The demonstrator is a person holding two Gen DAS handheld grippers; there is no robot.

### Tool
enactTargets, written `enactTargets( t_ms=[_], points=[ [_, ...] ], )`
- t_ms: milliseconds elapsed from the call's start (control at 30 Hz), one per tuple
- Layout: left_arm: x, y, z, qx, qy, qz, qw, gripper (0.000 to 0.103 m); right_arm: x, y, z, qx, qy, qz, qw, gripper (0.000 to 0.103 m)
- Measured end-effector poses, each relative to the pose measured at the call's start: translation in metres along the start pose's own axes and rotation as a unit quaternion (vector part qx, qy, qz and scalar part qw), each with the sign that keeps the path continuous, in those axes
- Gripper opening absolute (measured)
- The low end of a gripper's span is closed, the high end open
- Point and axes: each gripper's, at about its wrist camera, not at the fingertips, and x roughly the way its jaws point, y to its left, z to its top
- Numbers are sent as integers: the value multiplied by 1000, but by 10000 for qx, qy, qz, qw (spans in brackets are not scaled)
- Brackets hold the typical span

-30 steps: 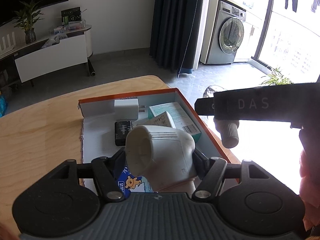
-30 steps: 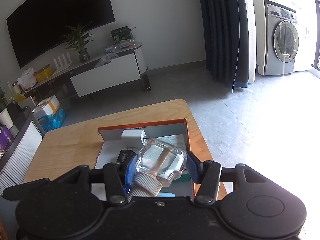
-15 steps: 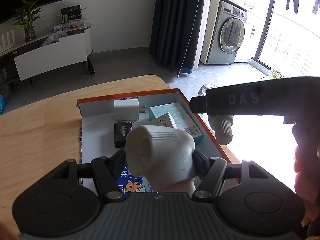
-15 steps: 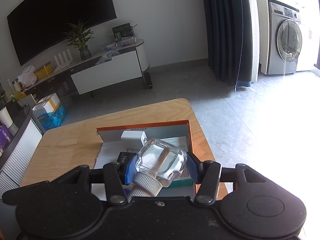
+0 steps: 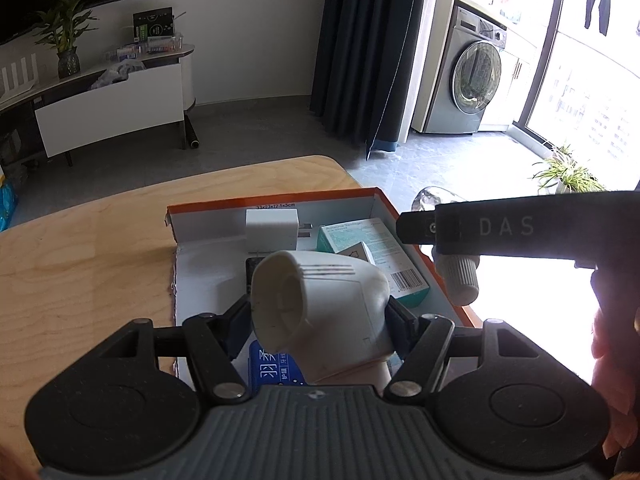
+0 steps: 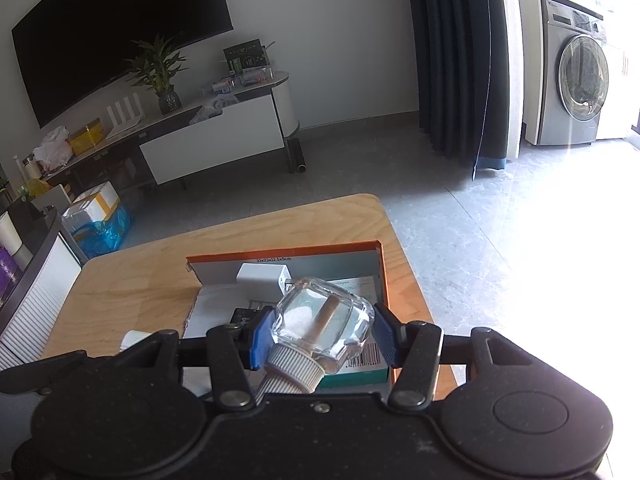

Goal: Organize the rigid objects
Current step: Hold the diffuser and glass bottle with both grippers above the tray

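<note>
My left gripper point(image 5: 318, 316) is shut on a white rounded plastic device point(image 5: 320, 308) and holds it above the near part of an orange-edged cardboard box point(image 5: 272, 199). My right gripper point(image 6: 322, 332) is shut on a clear glass bottle point(image 6: 324, 320) with a ribbed white cap, held above the same box point(image 6: 280, 251). In the left wrist view the right gripper's black body point(image 5: 520, 228) crosses at the right, with the bottle cap point(image 5: 458, 280) below it.
In the box lie a white charger point(image 5: 272, 228), a teal and white carton point(image 5: 372, 244), a small black item point(image 6: 244, 316) and a blue printed packet point(image 5: 272, 368). The box stands near the right end of a wooden table point(image 5: 80, 260). Floor lies beyond the table.
Both grippers keep their holds. The box looks lower and closer in both views, and the right gripper's body has shifted slightly in the left wrist view.
</note>
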Motion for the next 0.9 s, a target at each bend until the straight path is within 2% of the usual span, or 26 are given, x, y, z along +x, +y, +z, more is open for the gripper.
enactTargets(
  t_ms=[900],
  points=[
    [6,0,2,56,50,-136,9999,68,23,-1,11,-79,129,-20,9999,64]
  ],
)
